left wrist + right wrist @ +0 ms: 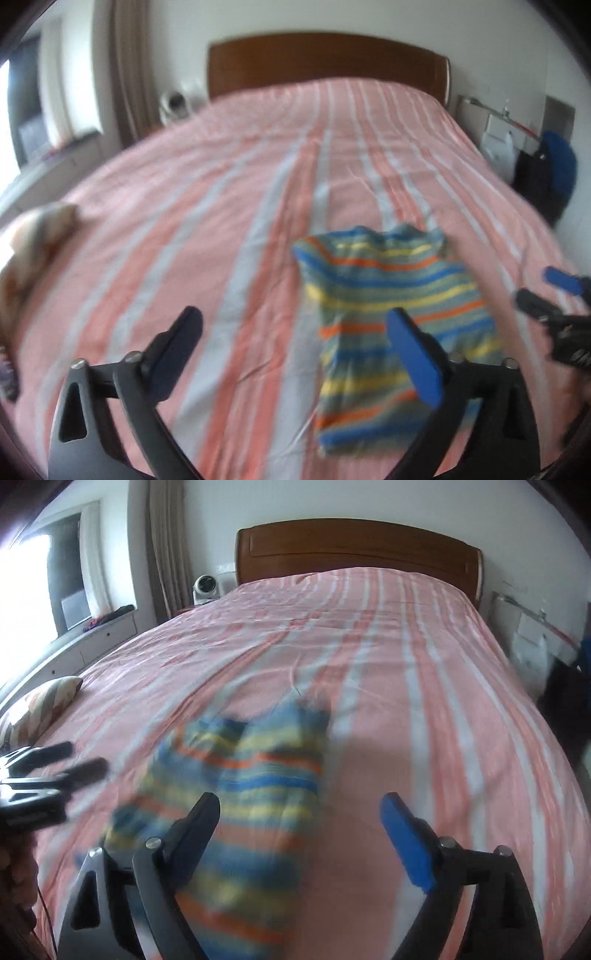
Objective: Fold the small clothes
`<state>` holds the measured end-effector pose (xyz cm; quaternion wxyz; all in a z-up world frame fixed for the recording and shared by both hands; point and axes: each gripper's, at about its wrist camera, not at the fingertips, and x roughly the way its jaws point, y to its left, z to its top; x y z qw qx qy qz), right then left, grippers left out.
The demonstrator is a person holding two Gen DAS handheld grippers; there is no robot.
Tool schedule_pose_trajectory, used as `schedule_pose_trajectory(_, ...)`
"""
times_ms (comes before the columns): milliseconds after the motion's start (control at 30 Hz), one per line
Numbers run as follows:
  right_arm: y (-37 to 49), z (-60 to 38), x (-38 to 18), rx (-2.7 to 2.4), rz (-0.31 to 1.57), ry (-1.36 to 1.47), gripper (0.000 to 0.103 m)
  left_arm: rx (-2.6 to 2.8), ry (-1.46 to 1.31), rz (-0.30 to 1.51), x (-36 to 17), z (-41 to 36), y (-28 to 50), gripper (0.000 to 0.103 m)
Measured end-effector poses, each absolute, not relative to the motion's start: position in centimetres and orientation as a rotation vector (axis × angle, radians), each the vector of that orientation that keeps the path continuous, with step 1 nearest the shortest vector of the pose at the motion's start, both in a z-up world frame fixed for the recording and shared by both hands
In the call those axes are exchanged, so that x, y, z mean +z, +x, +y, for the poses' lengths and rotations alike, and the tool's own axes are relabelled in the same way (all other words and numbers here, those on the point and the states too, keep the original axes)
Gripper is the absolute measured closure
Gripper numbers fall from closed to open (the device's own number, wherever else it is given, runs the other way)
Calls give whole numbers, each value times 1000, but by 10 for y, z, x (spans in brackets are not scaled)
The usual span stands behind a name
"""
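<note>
- Striped small garment (391,325) lies narrowly folded near the bed's (221,206) foot edge.
- My left gripper (295,350) and right gripper (299,830) hover spread, empty.
- Next, I judge: pinch an end, fold across.

Striped bed (221,177), folded garment (388,314), pillow (40,705)

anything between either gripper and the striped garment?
Nothing visible. The striped garment lies alone on the pink striped bedspread. The left gripper and right gripper are both open, right above it, with only bare cover between. The pillow sits far off at the bed's left edge.
</note>
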<state>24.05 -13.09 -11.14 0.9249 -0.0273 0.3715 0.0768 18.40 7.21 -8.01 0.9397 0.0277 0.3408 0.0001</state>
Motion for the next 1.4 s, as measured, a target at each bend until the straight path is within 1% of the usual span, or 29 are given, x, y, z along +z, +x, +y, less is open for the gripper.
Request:
schedule_pose_trajectory(67, 219, -140, -112, 141, 764, -71, 10, 33, 112, 658, -81, 69, 160, 2)
schedule_pose_trajectory(233, 149, -165, -104, 100, 707, -43, 8, 55, 140, 593, -57, 60, 102, 1)
schedule_pose_trajectory(300, 120, -174, -94, 73, 668, -7, 2, 44, 132, 570, -44, 58, 90, 0)
schedule_pose_trajectory(433, 75, -188, -72, 41, 598, 60, 1, 16, 125, 547, -26, 49, 69, 0)
schedule_pose_trajectory(500, 62, -190, -68, 55, 592, 79, 1, 2, 112, 541, -20, 48, 61, 0)
schedule_pose_trajectory(800, 24, -183, -39, 106, 584, 86, 1, -2, 94, 599, -15, 41, 33, 0)
schedule_pose_trajectory(900, 15, -172, -31, 109, 581, 30, 1, -9, 92, 628, -11, 36, 22, 0)
schedule_pose_trajectory(1000, 8, -157, -30, 127, 624, -39, 1, 5, 94, 650, -7, 35, 12, 0)
schedule_pose_trajectory(1200, -3, -148, -31, 189, 696, -25, 1, -70, -10, 742, -7, 47, 1, 0)
schedule_pose_trajectory(1400, -11, -138, -29, 171, 690, -78, 1, -53, -40, 708, -4, 52, -9, 0)
